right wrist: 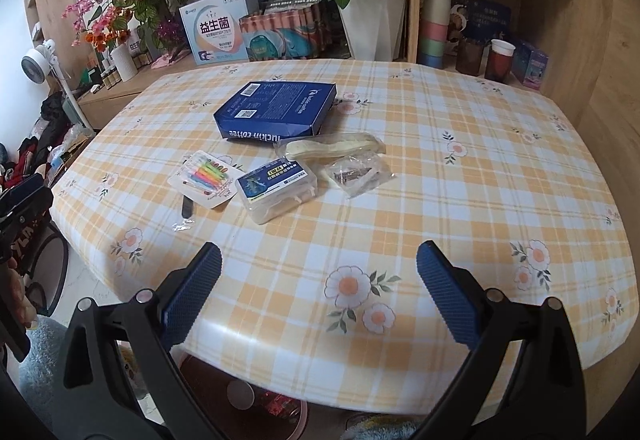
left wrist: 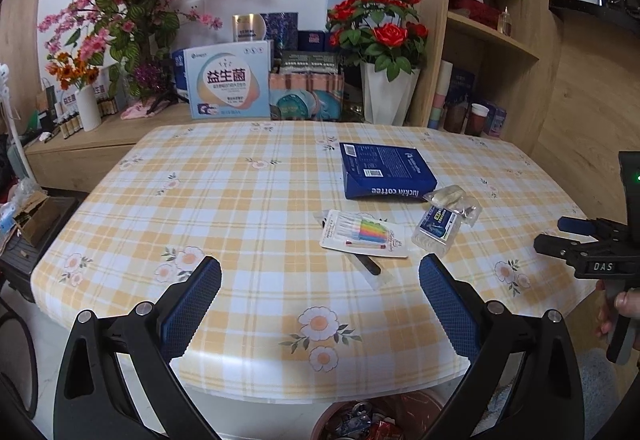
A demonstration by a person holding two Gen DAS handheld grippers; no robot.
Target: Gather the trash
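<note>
Your left gripper [left wrist: 320, 272] and right gripper [right wrist: 319, 262] both hover spread wide and empty over the near edge of the table [right wrist: 460, 200]. Five pieces of trash lie in one cluster toward its middle: one blue coffee box [right wrist: 276, 110] farthest back, one card of coloured pens [right wrist: 206, 178] on the left, one clear plastic case [right wrist: 276, 190] beside it, and two clear bags, one pale [right wrist: 332, 146], one with dark bits [right wrist: 356, 174]. One bin [left wrist: 372, 422] sits below the near edge.
</note>
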